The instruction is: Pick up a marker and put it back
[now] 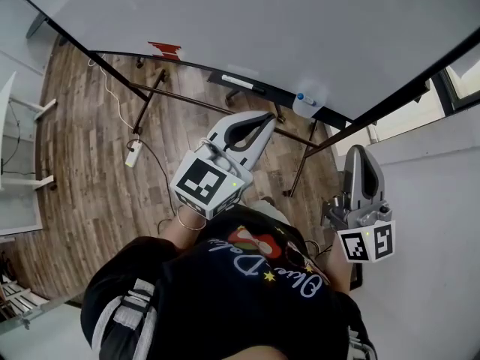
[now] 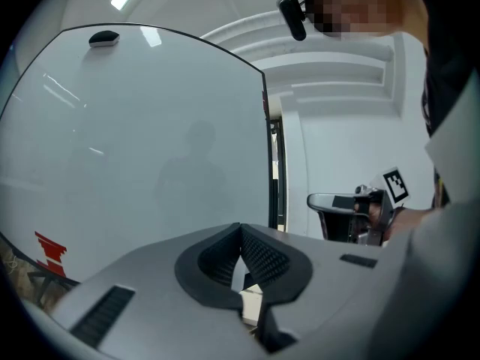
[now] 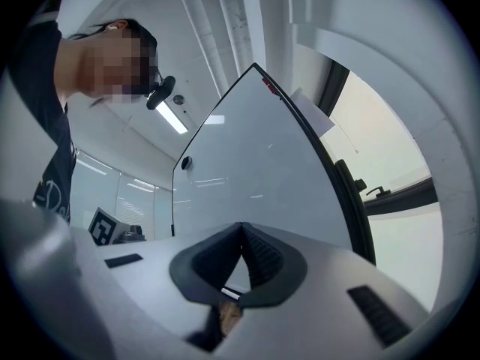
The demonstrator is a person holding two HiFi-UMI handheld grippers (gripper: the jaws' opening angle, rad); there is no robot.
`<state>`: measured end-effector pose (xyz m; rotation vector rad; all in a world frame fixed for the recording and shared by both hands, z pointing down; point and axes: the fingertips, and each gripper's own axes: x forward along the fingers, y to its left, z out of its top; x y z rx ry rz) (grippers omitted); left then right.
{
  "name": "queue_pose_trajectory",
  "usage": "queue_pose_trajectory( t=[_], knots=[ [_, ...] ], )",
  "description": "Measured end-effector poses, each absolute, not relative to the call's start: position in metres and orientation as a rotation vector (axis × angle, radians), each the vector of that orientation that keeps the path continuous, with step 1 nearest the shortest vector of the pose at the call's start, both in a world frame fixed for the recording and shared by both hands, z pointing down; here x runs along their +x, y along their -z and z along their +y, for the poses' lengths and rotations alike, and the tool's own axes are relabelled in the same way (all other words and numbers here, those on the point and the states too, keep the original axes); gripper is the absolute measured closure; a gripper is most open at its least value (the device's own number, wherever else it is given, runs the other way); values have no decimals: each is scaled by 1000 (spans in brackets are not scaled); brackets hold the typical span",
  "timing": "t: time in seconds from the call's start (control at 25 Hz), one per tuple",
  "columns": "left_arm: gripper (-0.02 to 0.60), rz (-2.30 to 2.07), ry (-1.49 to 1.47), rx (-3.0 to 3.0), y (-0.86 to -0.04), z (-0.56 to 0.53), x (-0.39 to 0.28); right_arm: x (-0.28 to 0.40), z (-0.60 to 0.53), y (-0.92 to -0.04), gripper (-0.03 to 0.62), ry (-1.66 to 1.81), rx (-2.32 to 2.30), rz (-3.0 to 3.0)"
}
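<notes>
Grippers first: head view shows your left gripper [image 1: 268, 116] and right gripper [image 1: 358, 150] short of the whiteboard [image 1: 262, 28], with a blue-capped marker [image 1: 300, 96] lying on the whiteboard's ledge [image 1: 264, 91], so I judge pickup not yet begun. Left gripper view: jaws closed, empty, whiteboard ahead, no ledge visible. Right gripper view: likewise.

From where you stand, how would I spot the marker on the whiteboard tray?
Start at the big whiteboard and follow its lower edge to the dark tray. The marker is the slim white stick lying along it, left of a blue-tipped item.
</notes>
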<state>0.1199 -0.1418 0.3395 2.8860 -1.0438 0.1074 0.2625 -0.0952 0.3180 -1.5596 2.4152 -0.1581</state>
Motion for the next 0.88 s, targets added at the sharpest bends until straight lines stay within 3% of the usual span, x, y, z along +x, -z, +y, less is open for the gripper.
queue_pose_trajectory(
  t=[0.88],
  knots=[
    [578, -973, -102, 2925, -329, -159, 112, 233, -124, -336, 595, 80, -1659, 2552]
  ],
)
